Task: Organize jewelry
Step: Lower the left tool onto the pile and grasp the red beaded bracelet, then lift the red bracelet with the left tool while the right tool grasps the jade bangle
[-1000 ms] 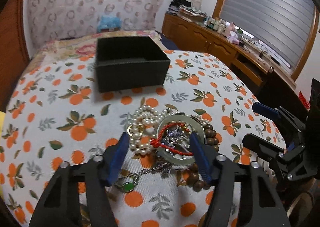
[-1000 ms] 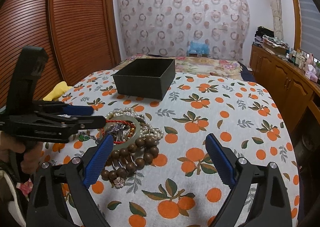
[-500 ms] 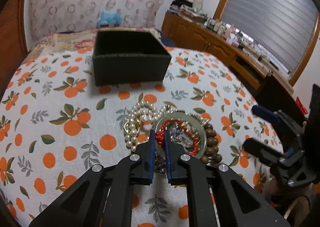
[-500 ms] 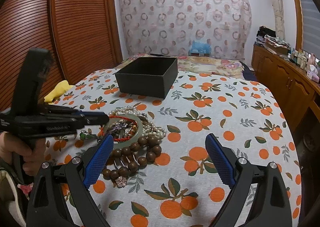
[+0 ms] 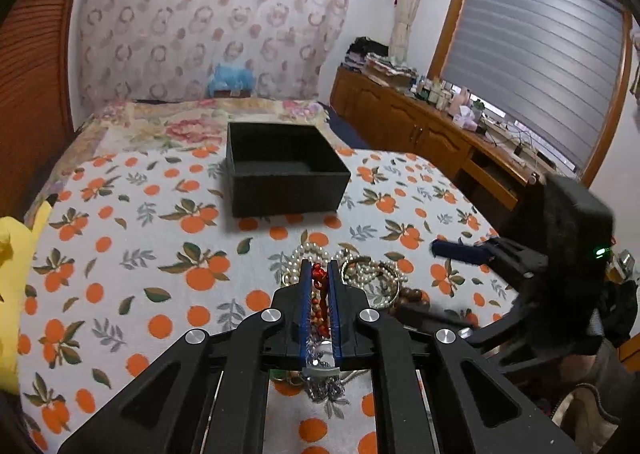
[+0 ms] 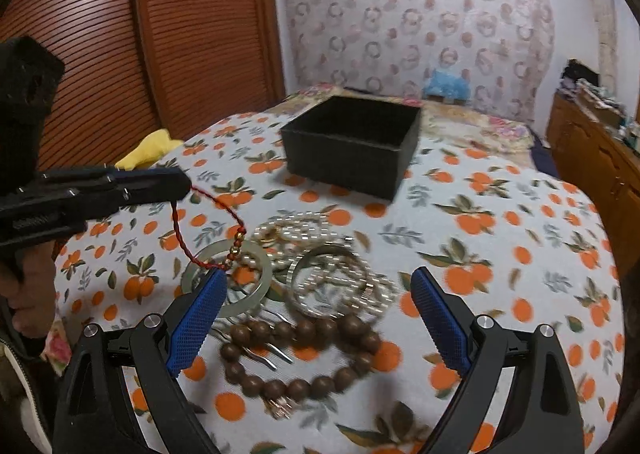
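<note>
Left wrist view shows the left gripper (image 5: 319, 274) squeezed tight on a red cord bracelet (image 5: 318, 294), just above the jewelry pile (image 5: 360, 274). Behind the pile sits the black box (image 5: 284, 174) on the orange-print cloth (image 5: 120, 254). Right gripper (image 6: 316, 314) has its blue fingers (image 6: 196, 318) wide apart over the brown bead bracelet (image 6: 300, 354), holding nothing.

Even, soft indoor light fills both views, moderately bright, with no glare. Daylight glows through the slatted window blind (image 5: 536, 66) at upper right of the left wrist view. Soft shadows sit beneath the black box (image 5: 284, 174). Fisheye bending curves the edges, with dark corners. The right gripper (image 5: 460, 252) at right and the jewelry (image 6: 320, 278) at lower centre of the right wrist view are motion-blurred.
</note>
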